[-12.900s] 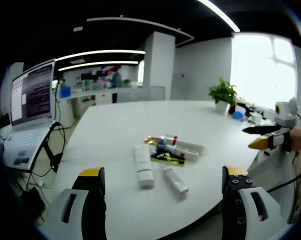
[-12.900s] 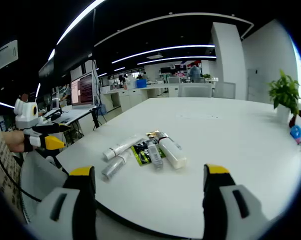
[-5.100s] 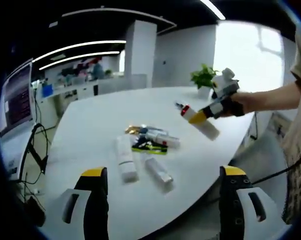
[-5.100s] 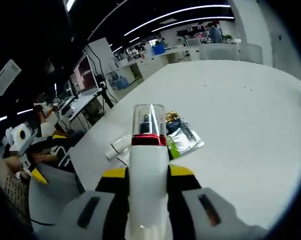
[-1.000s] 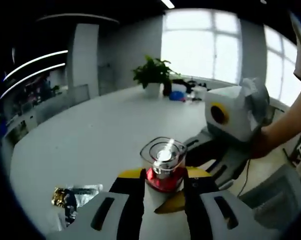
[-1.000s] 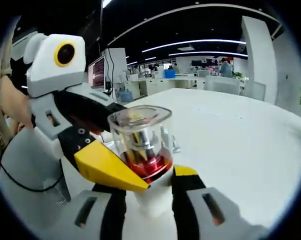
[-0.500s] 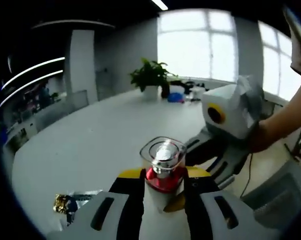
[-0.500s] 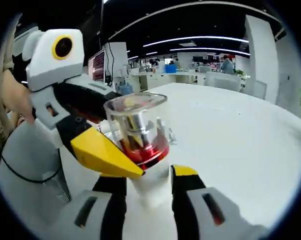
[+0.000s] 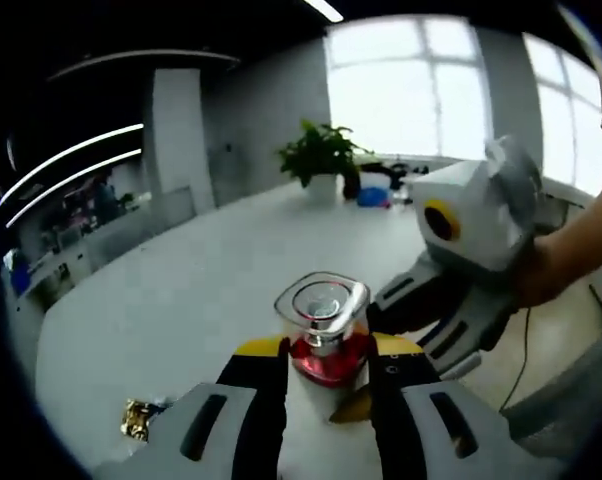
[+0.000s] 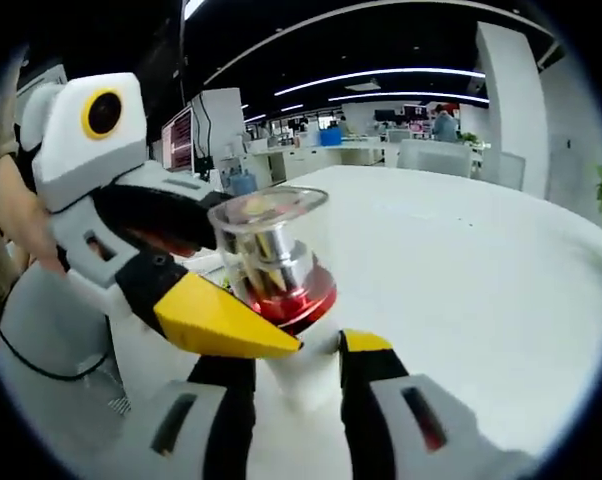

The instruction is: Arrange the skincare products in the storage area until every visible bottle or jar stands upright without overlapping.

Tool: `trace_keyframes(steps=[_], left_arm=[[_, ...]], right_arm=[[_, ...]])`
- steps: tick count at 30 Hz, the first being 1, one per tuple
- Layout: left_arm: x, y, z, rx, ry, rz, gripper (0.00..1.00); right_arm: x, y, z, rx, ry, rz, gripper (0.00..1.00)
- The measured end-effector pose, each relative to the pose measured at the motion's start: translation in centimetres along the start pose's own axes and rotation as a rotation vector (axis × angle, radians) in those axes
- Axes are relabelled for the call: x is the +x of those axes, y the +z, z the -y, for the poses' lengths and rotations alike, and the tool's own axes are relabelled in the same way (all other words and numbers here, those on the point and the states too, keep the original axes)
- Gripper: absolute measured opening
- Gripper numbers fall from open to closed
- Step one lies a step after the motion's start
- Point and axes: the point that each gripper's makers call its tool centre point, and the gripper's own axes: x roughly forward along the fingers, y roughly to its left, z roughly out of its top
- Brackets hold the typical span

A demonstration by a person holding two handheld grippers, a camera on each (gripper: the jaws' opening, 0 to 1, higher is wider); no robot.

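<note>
White table [image 9: 181, 290]; bottle [image 9: 322, 335] between both hand-held grippers.

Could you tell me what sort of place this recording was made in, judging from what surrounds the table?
Most likely an open-plan office. A large white table stands among rows of desks with a computer screen, under long strip ceiling lights, and a potted plant sits by big windows.

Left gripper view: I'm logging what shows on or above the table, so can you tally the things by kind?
Pump bottle with clear cap: 1
Gold-edged sachet: 1
Potted plant: 1
Grippers: 2, left gripper and right gripper
Total: 5
</note>
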Motion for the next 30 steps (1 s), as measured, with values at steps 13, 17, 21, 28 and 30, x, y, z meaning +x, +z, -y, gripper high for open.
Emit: trace_keyframes(steps=[13, 17, 21, 28, 30], left_arm=[[3.7, 0.9, -3.1, -0.037, -0.024, 0.003, 0.27], [4.0, 1.1, -3.5, -0.051, -0.024, 0.007, 0.27], [3.8, 1.1, -3.9, -0.06, -0.02, 0.006, 0.27], [3.7, 0.9, -5.3, -0.07, -0.002, 0.001, 0.27], [3.6, 0.9, -5.5, -0.069, -0.001, 0.0, 0.27]], right_arm=[[1.8, 1.5, 4.0, -0.01, 0.001, -0.003, 0.32], [2.2, 1.8, 4.2, -0.03, 0.024, -0.003, 0.32], [2.6, 2.0, 4.1, -0.048, 0.051, 0.005, 0.32], [3.8, 2.6, 4.1, -0.076, 0.071, 0.003, 0.32], [4.0, 2.6, 4.0, -0.082, 0.076, 0.001, 0.32]])
